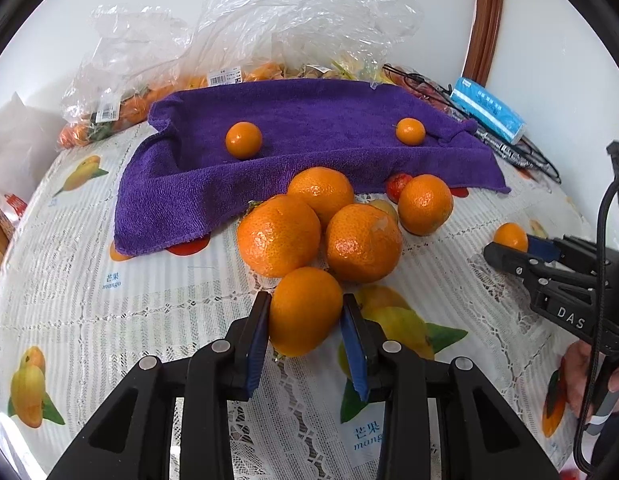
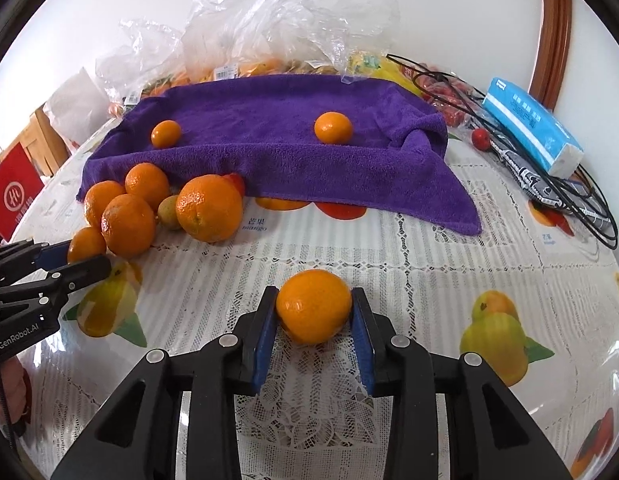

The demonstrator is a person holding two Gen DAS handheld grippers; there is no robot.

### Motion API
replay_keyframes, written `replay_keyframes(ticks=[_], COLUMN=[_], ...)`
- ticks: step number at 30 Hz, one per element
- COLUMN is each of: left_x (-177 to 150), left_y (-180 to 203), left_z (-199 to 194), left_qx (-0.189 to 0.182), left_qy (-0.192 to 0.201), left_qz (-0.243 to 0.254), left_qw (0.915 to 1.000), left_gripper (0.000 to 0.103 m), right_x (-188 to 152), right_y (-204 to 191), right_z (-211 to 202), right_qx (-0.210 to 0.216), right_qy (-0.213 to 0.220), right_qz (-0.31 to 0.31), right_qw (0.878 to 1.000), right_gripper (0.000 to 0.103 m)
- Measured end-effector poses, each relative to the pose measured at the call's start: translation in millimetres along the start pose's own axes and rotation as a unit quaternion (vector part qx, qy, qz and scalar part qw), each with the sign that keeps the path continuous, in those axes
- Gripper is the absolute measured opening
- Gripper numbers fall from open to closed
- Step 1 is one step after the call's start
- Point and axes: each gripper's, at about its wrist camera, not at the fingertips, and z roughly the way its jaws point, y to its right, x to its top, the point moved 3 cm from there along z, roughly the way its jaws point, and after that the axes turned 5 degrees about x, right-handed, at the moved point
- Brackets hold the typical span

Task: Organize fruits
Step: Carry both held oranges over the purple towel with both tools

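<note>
My left gripper point(image 1: 305, 316) is shut on an orange point(image 1: 304, 311) at the near edge of a pile of oranges point(image 1: 321, 228). It also shows in the right wrist view point(image 2: 83, 256). My right gripper point(image 2: 314, 312) is shut on a smaller orange point(image 2: 313, 306) above the tablecloth, apart from the pile. It also shows in the left wrist view point(image 1: 505, 246). A purple towel point(image 1: 309, 148) lies behind the pile with two small oranges point(image 1: 243, 139) point(image 1: 410, 131) on it.
Clear plastic bags of fruit point(image 1: 237, 40) stand behind the towel. A blue tissue pack point(image 2: 533, 128) and black cables point(image 2: 581, 200) lie at the right. A small red fruit point(image 2: 480, 137) sits by the cables. The fruit-print lace tablecloth point(image 2: 389, 248) covers the table.
</note>
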Motion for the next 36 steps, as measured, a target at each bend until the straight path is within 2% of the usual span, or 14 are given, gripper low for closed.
replay_keyframes(ticks=[6,18,22,25,31,36], left_x=[0,-1,-4,-3,17,49], left_y=[-3,2,3,2,1,-3], left_z=[0,-1,-8,-20,-40,-45], left_qx=[-0.010,0.008,-0.002,-0.003,-0.024,-0.011], left_qy=[0.001,0.000,-0.006,0.006,0.028,0.053], left_qz=[-0.012,-0.004,-0.010,-0.017,-0.032,-0.039], left_qw=[0.9999,1.0000,0.9999,0.9998,0.9988,0.9978], left_gripper=[0.033,0.032,0.032,0.032,0.032,0.032], right_x=[0,0,-1,3,26,57], right_y=[0,1,2,-1,-4,-3], right_z=[0,-1,-7,-18,-40,-53], right_qx=[0.002,-0.001,0.015,0.012,0.011,0.004], right_qy=[0.000,0.002,0.003,0.019,0.048,0.082], right_qz=[0.002,0.005,0.022,0.015,0.012,0.009], right_qw=[1.000,1.000,1.000,1.000,0.999,0.997], right_gripper=[0.036,0.035,0.035,0.035,0.035,0.035])
